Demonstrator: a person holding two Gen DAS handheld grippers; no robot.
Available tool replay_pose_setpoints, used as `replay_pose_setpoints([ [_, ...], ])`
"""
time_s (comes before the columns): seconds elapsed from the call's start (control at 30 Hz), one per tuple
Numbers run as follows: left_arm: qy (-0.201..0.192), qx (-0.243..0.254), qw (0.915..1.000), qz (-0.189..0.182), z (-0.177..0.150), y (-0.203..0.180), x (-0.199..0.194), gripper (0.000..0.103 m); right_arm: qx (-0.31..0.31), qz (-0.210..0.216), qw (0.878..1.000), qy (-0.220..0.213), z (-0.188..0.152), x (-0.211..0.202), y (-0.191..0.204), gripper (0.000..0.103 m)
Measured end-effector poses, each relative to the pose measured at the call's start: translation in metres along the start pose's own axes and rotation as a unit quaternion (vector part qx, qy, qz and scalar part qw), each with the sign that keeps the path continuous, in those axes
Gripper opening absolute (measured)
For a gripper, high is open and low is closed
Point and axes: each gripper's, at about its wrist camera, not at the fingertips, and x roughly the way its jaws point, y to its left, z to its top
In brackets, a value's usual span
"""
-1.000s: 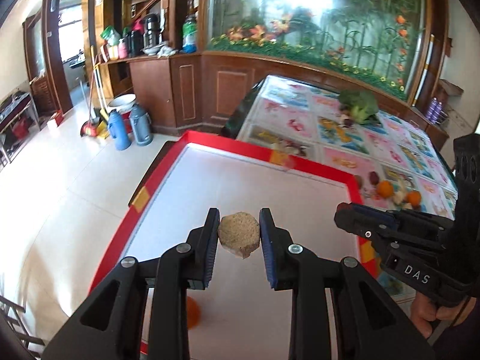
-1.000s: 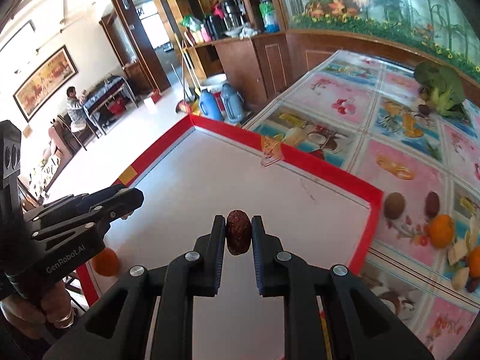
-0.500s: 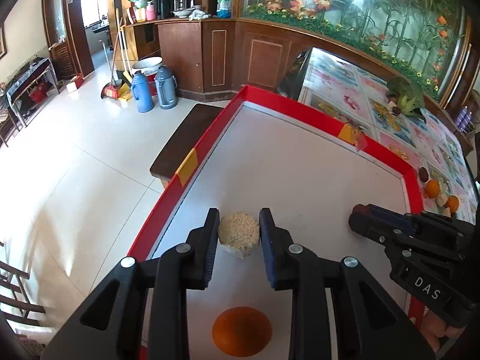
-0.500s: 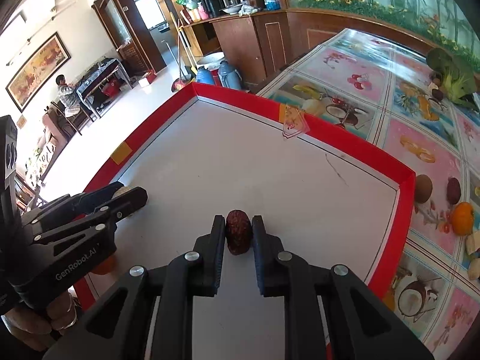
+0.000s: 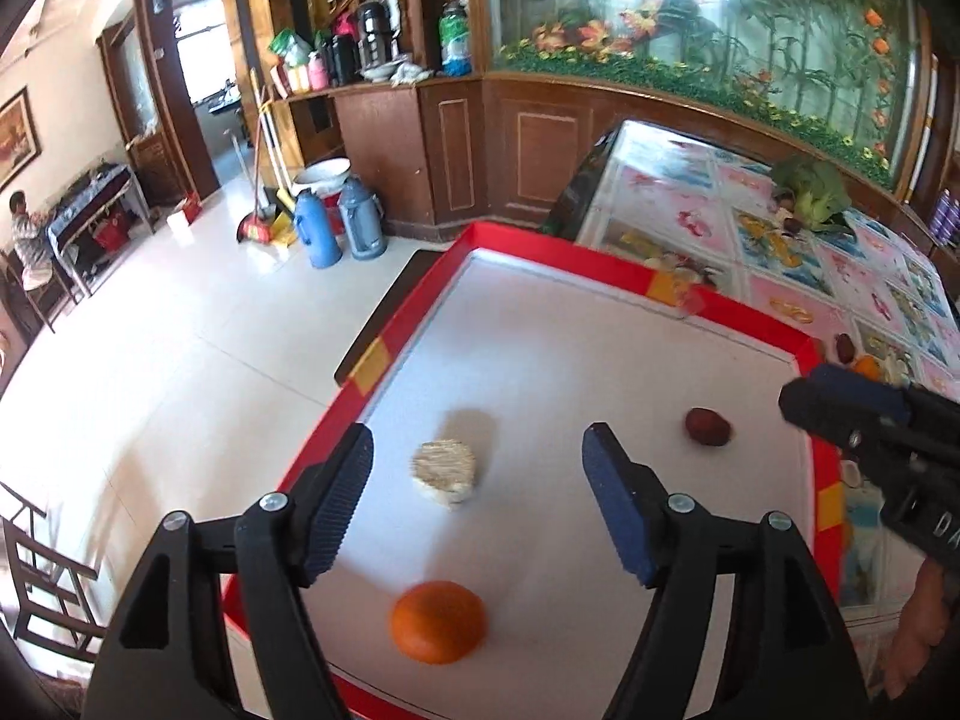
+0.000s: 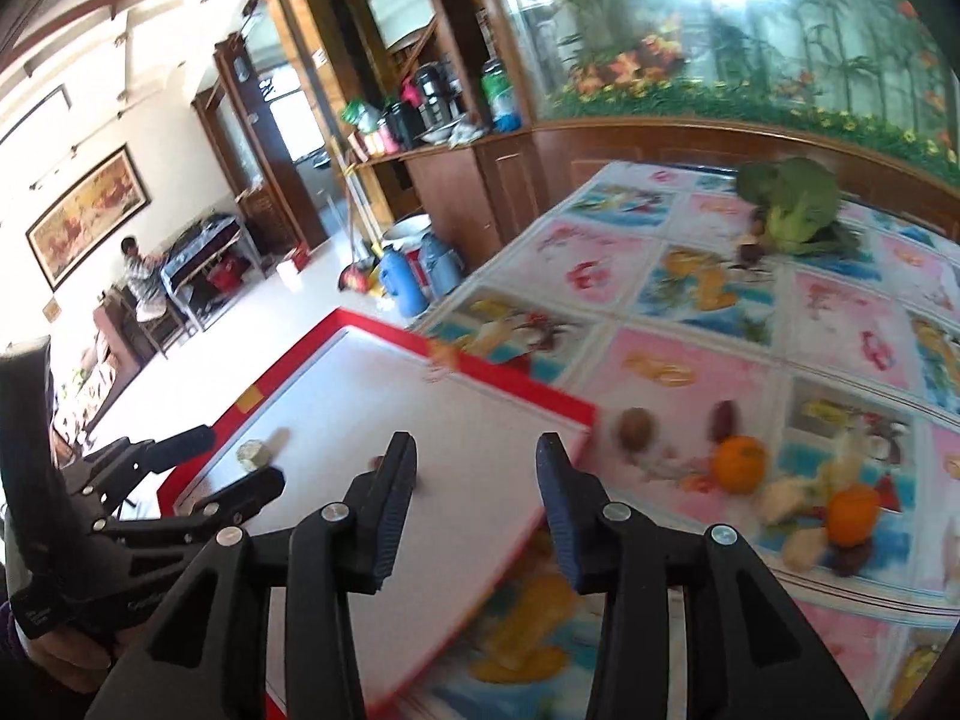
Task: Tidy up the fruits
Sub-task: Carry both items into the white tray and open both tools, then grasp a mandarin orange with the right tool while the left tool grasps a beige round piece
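My left gripper (image 5: 477,438) hovers over the red-rimmed white board (image 5: 600,360) with its jaws opening. A tan rough chunk (image 5: 445,473) lies loose on the board between the fingers, untouched. An orange (image 5: 437,629) sits nearer the front edge and a dark red date (image 5: 708,426) rests to the right. My right gripper (image 6: 477,445) is over the board's right edge, jaws opening, with nothing between them. Beyond it on the patterned cloth lie loose fruits: two oranges (image 6: 739,463), a brown kiwi (image 6: 635,427) and another date (image 6: 720,420).
A head of broccoli (image 6: 792,204) lies at the far end of the patterned table. The board's left rim (image 5: 372,360) overhangs the tiled floor, where blue flasks (image 5: 318,228) stand. A person (image 6: 141,282) sits far off at the left.
Both grippers have opened and let go: the tan chunk and the date now lie on the board. The right gripper has swung right, towards the loose fruit on the cloth.
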Motion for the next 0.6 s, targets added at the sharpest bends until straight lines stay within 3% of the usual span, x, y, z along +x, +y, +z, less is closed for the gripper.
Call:
replay_pose_setpoints([
  [0.27, -0.005, 0.090, 0.9937, -0.067, -0.009, -0.078, -0.024, 0.076, 0.085, -0.076, 0.993, -0.020, -0.019, -0.046, -0.112, 0.042],
  [0.5, 0.013, 0.140, 0.9842, -0.107, -0.014, -0.138, -0.026, 0.076, 0.183, -0.045, 0.982, 0.001, -0.029, -0.036, -0.169, 0.042],
  [0.6, 0.022, 0.158, 0.9790, -0.126, -0.017, -0.164, -0.027, 0.076, 0.186, -0.044, 0.981, 0.012, -0.028, -0.031, -0.173, 0.042],
])
